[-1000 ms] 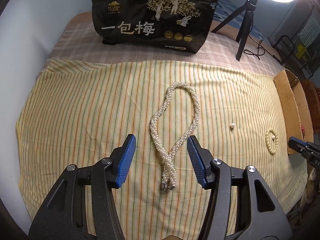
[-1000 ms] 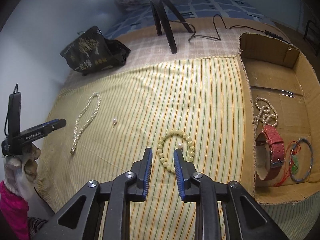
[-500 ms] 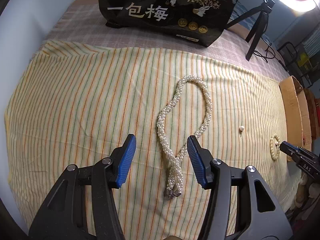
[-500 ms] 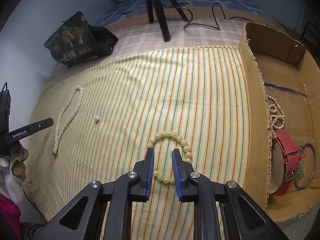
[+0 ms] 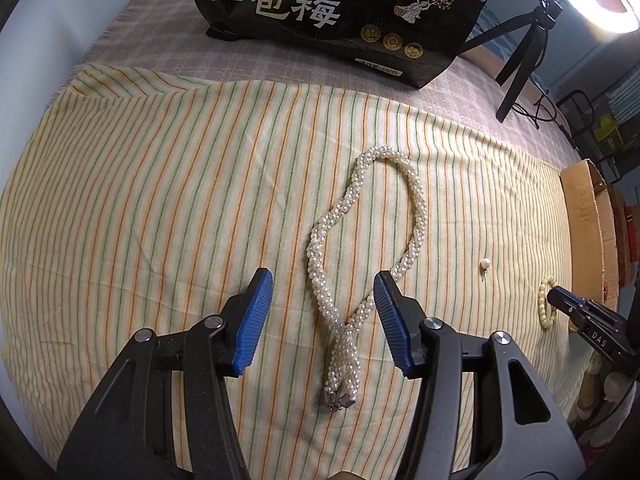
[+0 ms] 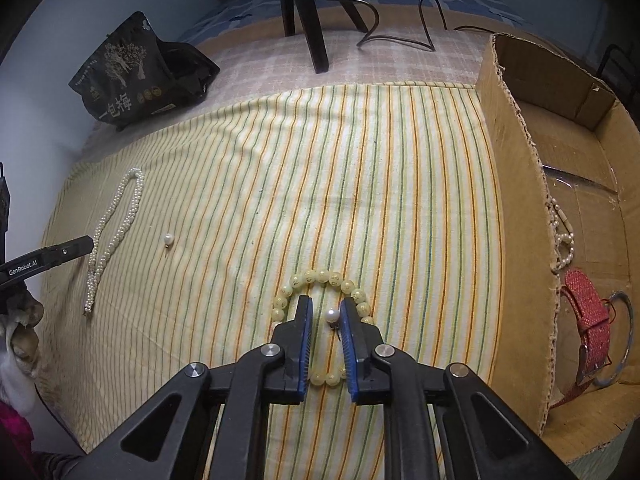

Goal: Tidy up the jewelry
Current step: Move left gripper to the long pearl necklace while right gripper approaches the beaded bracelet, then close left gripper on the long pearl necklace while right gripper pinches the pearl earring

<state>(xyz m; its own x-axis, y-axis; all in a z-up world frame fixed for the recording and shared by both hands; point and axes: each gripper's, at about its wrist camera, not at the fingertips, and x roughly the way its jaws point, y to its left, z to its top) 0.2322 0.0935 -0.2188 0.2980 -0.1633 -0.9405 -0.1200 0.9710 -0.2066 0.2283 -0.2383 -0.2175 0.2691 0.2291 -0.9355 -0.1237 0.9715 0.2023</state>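
A twisted white pearl necklace [image 5: 362, 264] lies on the striped cloth [image 5: 160, 208]. My left gripper [image 5: 322, 292] is open, its fingers either side of the necklace's crossed lower end, clasp near the camera. In the right wrist view a yellow bead bracelet [image 6: 320, 280] lies on the cloth with a pearl earring [image 6: 332, 315] inside its ring. My right gripper [image 6: 326, 312] is partly open, low over the bracelet, jaws either side of that earring. A second pearl earring [image 6: 168, 238] lies loose, also in the left wrist view [image 5: 485, 265]. The necklace also shows in the right wrist view [image 6: 116, 220].
A cardboard box [image 6: 516, 128] stands at the right and holds a red watch strap [image 6: 588, 312], a pearl strand [image 6: 562, 236] and a bangle [image 6: 624, 340]. A black snack bag [image 5: 340, 12] and a tripod [image 5: 524, 52] stand at the back.
Both grippers have moved forward and lower. The left now straddles the necklace's crossed end. The right's jaws have opened a little and now sit over the bracelet around the earring.
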